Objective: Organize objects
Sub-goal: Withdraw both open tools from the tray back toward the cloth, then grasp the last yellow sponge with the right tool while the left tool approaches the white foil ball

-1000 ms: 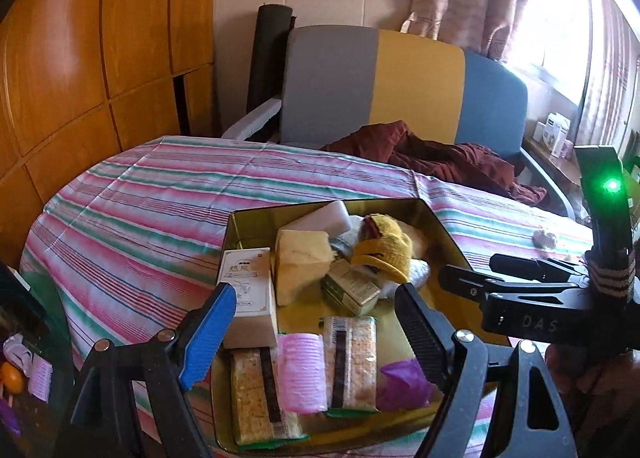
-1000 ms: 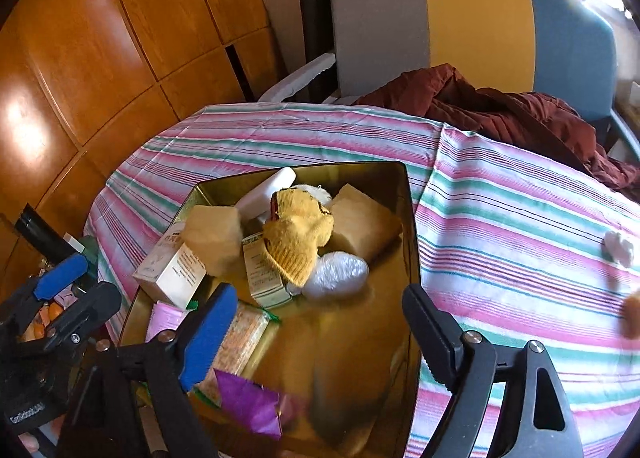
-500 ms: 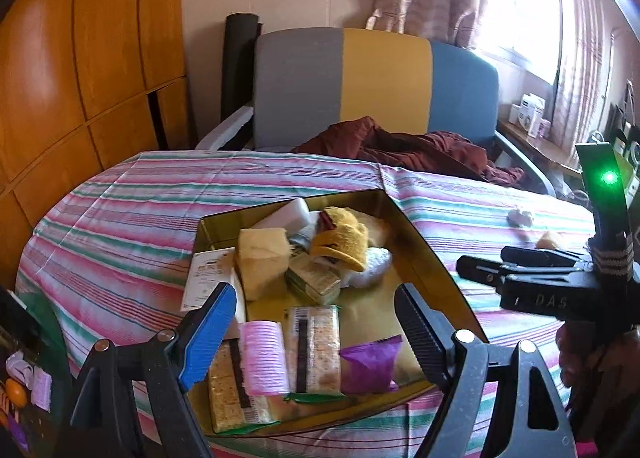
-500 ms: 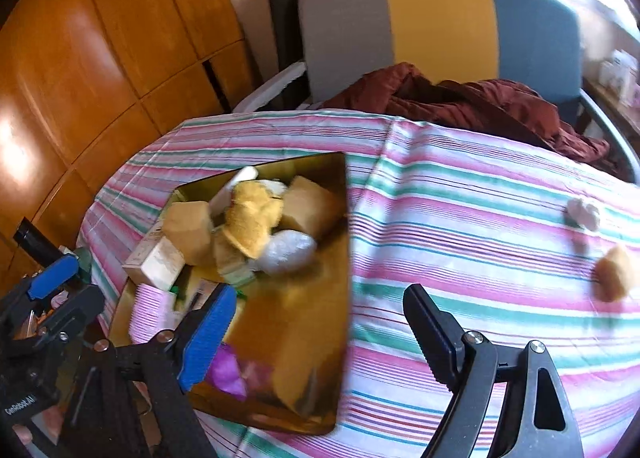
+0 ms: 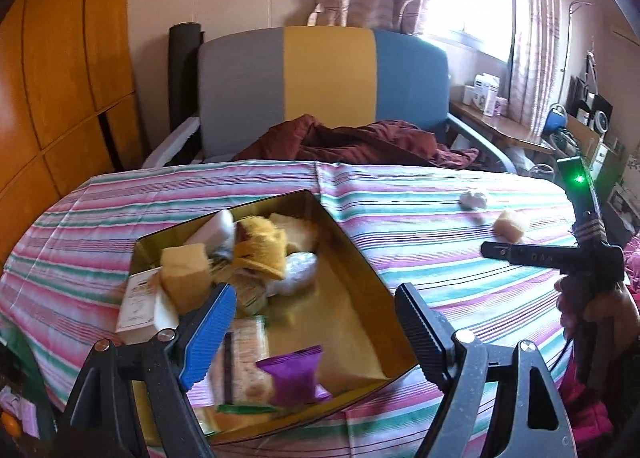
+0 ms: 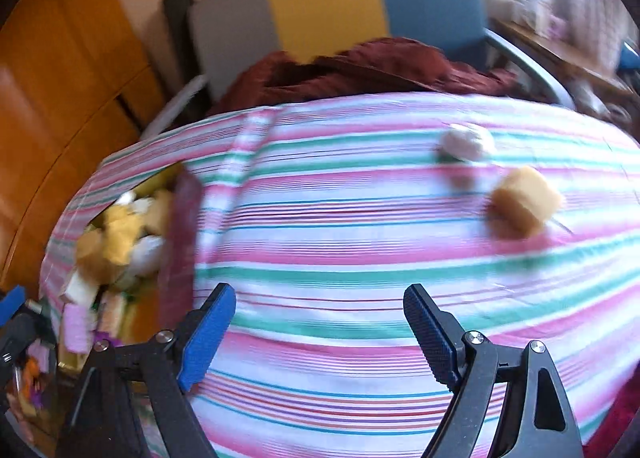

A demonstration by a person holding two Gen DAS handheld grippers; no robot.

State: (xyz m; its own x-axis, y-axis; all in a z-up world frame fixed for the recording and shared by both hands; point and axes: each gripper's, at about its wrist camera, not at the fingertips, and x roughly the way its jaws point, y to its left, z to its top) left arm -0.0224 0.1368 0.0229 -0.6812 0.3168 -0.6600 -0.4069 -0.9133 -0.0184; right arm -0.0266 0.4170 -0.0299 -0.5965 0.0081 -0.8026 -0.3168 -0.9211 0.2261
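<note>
A gold tin box sits on the striped tablecloth, filled with sponges, a yellow cloth, a white carton, cracker packs and a purple packet. My left gripper hovers open over the box's near corner, nothing between its fingers. Out on the cloth lie a loose yellow sponge and a small white wad. My right gripper is open over bare cloth, short of both; it also shows at the right edge of the left wrist view. The box is at its left.
A grey, yellow and blue sofa with a maroon garment stands behind the table. Wooden panelling runs along the left. A side shelf with small boxes sits by the window at right. Striped cloth spreads between the box and the loose items.
Both grippers have swung to the right. The right one left the box and now faces open cloth with the sponge and white wad ahead; its view is blurred. Both stayed open.
</note>
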